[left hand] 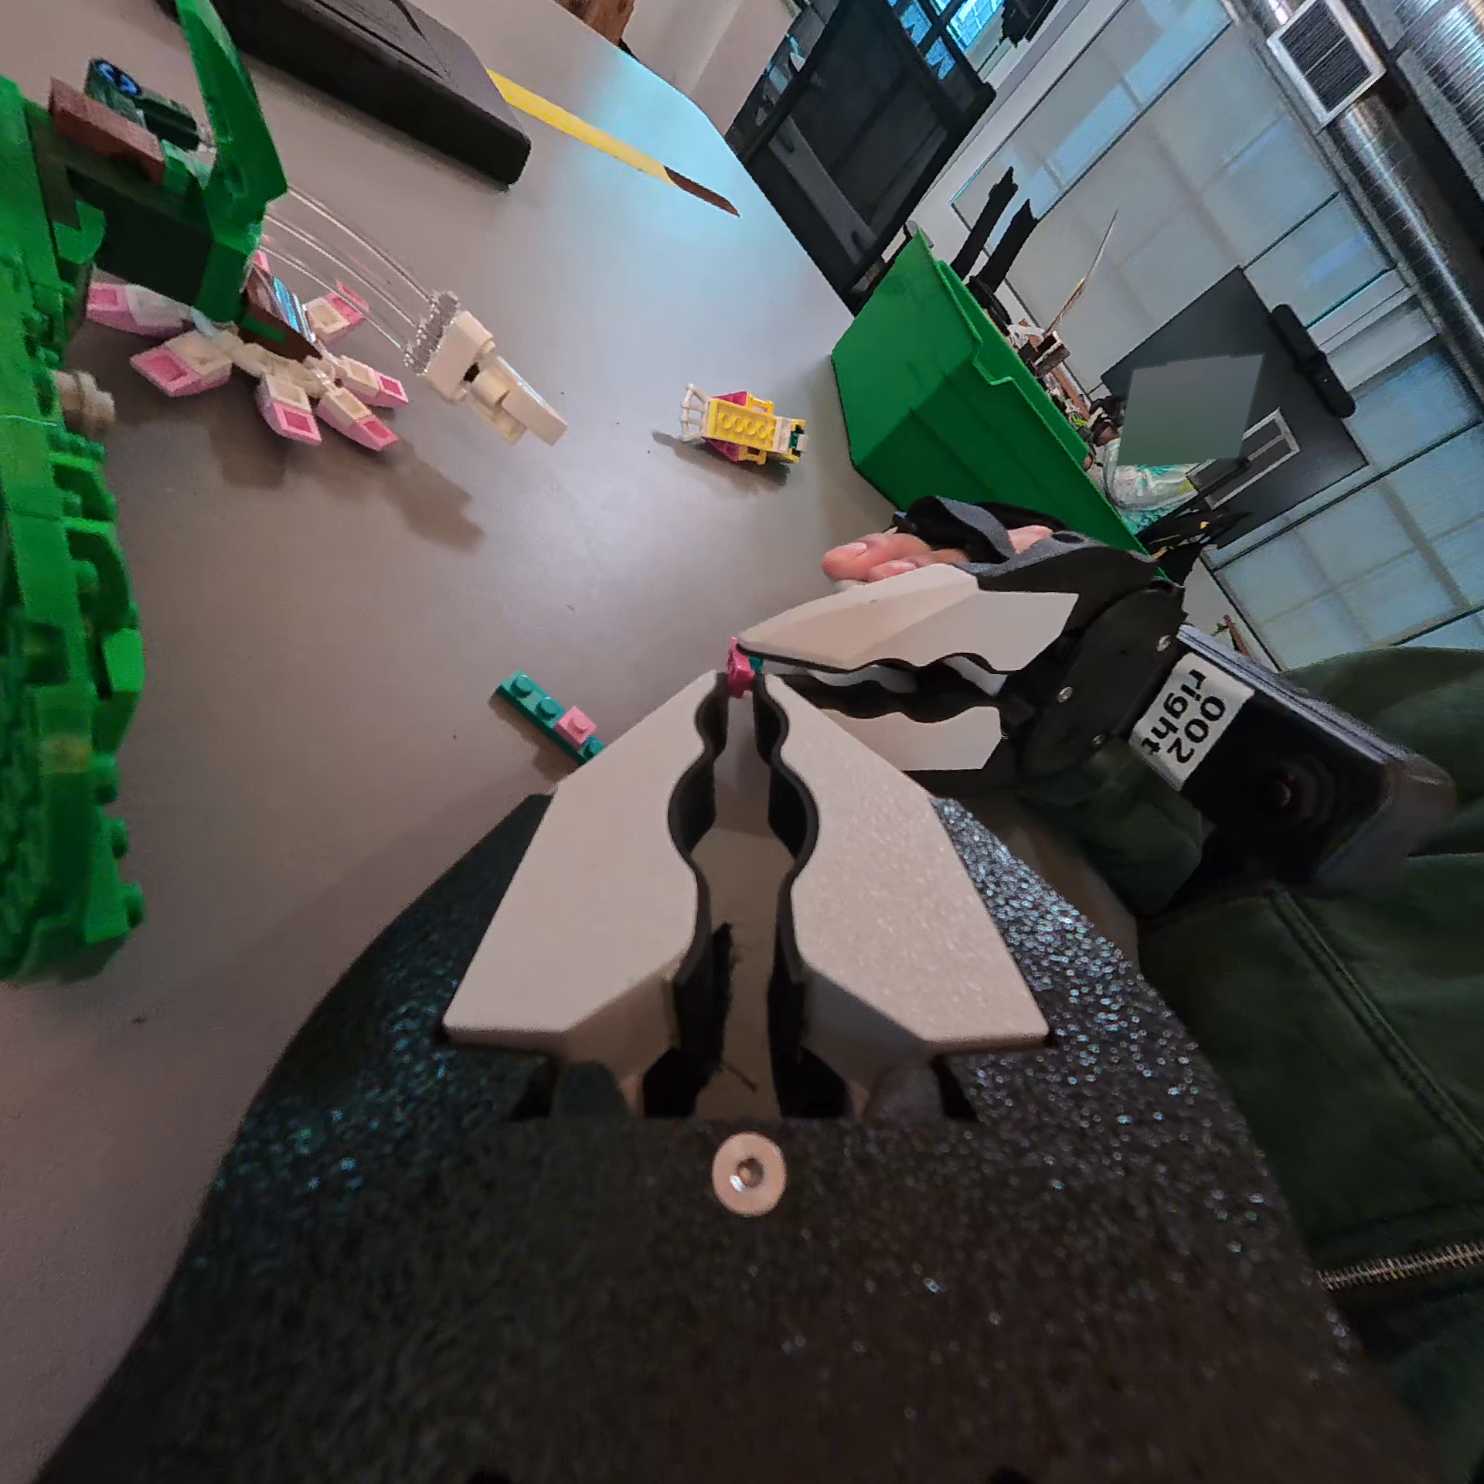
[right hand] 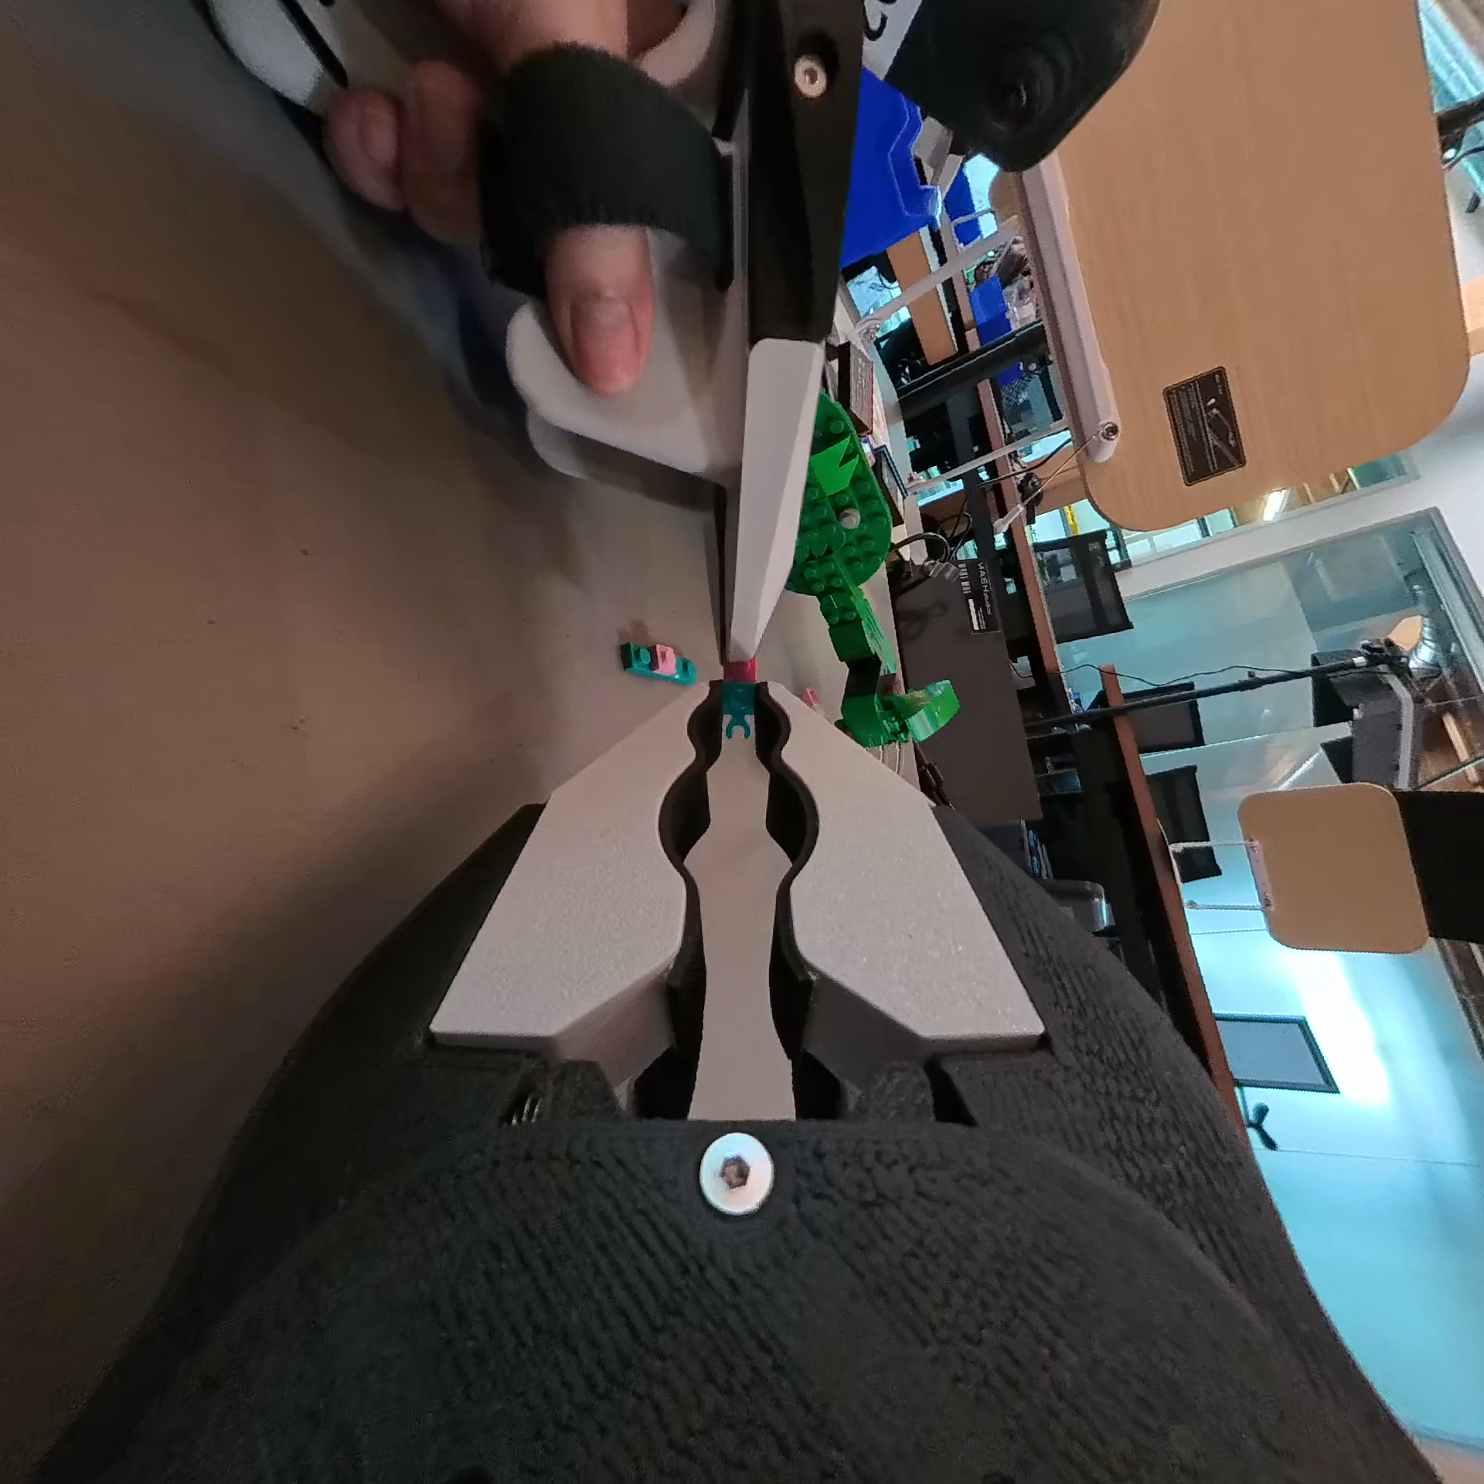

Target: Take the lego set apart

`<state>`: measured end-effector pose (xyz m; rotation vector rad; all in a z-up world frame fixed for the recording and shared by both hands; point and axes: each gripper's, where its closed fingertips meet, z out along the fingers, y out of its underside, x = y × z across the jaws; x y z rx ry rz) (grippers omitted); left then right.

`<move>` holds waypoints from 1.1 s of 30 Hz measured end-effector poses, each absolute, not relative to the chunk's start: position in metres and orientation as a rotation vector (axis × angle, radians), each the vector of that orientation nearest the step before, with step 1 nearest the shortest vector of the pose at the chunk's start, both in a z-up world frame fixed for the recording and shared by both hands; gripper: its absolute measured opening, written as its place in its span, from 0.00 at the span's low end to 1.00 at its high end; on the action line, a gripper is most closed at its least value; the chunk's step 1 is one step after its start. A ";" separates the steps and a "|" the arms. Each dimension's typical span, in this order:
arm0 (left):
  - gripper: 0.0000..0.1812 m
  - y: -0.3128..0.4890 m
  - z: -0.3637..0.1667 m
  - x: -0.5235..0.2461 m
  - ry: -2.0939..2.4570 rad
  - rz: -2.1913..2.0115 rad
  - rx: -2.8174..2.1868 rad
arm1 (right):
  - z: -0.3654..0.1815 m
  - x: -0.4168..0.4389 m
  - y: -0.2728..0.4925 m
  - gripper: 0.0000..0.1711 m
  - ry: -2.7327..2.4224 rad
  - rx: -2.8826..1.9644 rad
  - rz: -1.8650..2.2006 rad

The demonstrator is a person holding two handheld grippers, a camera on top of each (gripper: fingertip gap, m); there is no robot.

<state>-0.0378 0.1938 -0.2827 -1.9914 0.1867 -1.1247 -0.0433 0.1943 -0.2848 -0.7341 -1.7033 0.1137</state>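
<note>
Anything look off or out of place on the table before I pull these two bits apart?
Nothing looks damaged or spilled. Both tongs, left and right, pinch one tiny pink-and-teal piece between them. The loose teal strip, the yellow chunk and the pink-and-white flower lie scattered on the table, as expected mid-teardown.

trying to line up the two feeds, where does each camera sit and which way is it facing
Left wrist view: sits on the left tool, looks along its fingers over the grey table toward the green lego build and green bin; the right tool, a hand and green sleeve show.
Right wrist view: sits on the right tool, rolled sideways, looks across the table toward the green build; the left tool and hand show.
Shared: the small pink-and-teal piece both tools pinch, and the teal plate on the table.
</note>
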 end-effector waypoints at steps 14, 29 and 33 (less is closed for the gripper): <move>0.01 0.194 -0.286 -0.033 0.266 -0.953 -2.010 | -0.288 -0.041 0.187 0.03 -1.722 -0.704 0.102; 0.01 0.190 -0.278 -0.031 0.299 -0.927 -1.956 | -0.280 -0.031 0.170 0.00 -1.650 -0.436 -0.109; 0.00 0.198 -0.281 -0.075 0.133 -0.814 -1.969 | -0.272 -0.022 0.121 0.00 -1.629 -0.304 0.027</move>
